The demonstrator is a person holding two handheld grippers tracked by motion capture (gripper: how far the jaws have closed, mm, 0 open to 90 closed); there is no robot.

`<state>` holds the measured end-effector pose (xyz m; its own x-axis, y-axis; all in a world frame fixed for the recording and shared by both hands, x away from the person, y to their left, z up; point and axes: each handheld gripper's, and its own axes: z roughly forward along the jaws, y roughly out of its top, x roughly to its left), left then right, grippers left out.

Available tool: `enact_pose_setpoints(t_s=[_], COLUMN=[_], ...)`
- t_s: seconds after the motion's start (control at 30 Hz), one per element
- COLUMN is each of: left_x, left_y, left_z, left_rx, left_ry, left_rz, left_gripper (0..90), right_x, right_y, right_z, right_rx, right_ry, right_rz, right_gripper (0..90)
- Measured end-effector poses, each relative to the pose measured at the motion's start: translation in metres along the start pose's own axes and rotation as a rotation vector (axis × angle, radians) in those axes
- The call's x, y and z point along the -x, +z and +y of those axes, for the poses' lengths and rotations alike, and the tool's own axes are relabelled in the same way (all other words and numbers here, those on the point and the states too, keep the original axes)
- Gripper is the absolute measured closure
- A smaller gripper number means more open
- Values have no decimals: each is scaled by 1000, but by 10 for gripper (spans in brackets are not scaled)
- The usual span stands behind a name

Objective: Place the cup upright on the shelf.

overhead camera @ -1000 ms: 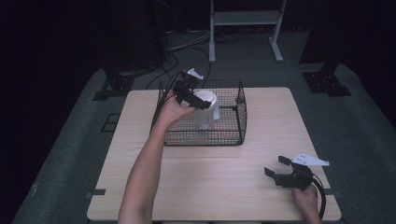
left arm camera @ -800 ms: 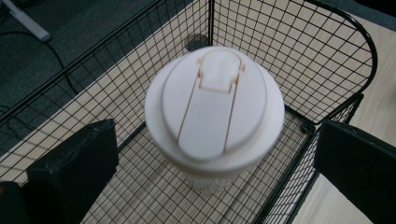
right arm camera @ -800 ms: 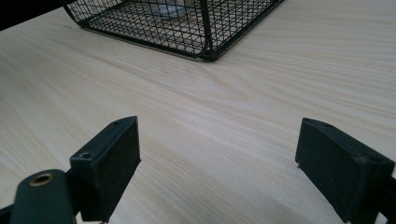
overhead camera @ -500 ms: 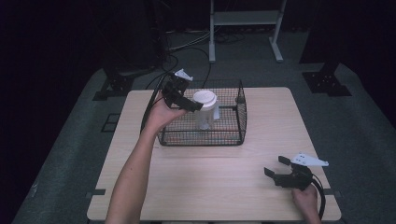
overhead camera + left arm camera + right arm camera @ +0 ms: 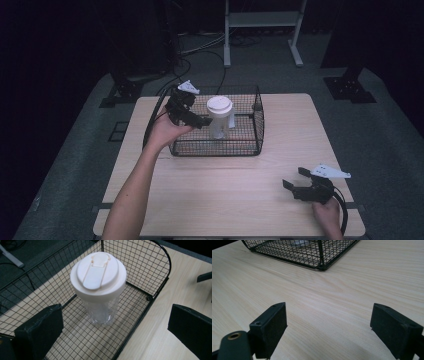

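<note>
A clear bottle [image 5: 220, 126] with a broad white flip lid [image 5: 98, 272] stands upright inside a black wire basket [image 5: 259, 121] at the back middle of the table. My left gripper [image 5: 199, 112] hovers at the basket's left side, just left of the bottle and level with its lid. It is open, and the bottle [image 5: 101, 312] stands beyond its pads [image 5: 40, 332], free of them. My right gripper [image 5: 294, 177] rests low near the table's front right corner, open over bare wood [image 5: 329, 320].
The wooden table [image 5: 225, 190] stretches bare between the basket and the right gripper. The right gripper view shows a basket corner [image 5: 319, 255] farther ahead. Cables and stand legs [image 5: 227, 60] lie on the dark floor behind the table.
My left gripper has drawn back to the left, away from the bottle's lid. The bottle stays upright in the basket. The right gripper has not moved.
</note>
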<state>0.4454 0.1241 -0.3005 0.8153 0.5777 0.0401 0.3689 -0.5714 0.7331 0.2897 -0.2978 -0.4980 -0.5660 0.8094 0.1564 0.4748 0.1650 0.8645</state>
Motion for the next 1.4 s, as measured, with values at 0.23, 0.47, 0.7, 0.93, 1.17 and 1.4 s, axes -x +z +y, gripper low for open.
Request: enact_pose_setpoints(t_s=[0.23,0.47,0.7,0.93,1.17,1.4], left_x=[4,12,23,30,35,42], left_y=[-3,-9,-13,-11,-11,-15], left_z=[-11,-20,-30,-43,-53,-63], left_rx=[2,14,6,-5,4,12], left_ry=[1,13,33,48,45,57], left_rz=[-11,-20,-34,-40,-56,-59], left_gripper=[0,0,0,0,0,0], right_x=[0,-1,-1,0,-1,-1], right_y=[0,0,1,0,0,1], right_z=[0,0,0,0,0,0], right_rx=[-2,-9,-13,-4,-8,-6], right_ry=[3,-4,-12,-5,-3,-14], right_rz=[-4,-11,-12,-11,-11,-14], right_gripper=[129,129,129,129,129,129])
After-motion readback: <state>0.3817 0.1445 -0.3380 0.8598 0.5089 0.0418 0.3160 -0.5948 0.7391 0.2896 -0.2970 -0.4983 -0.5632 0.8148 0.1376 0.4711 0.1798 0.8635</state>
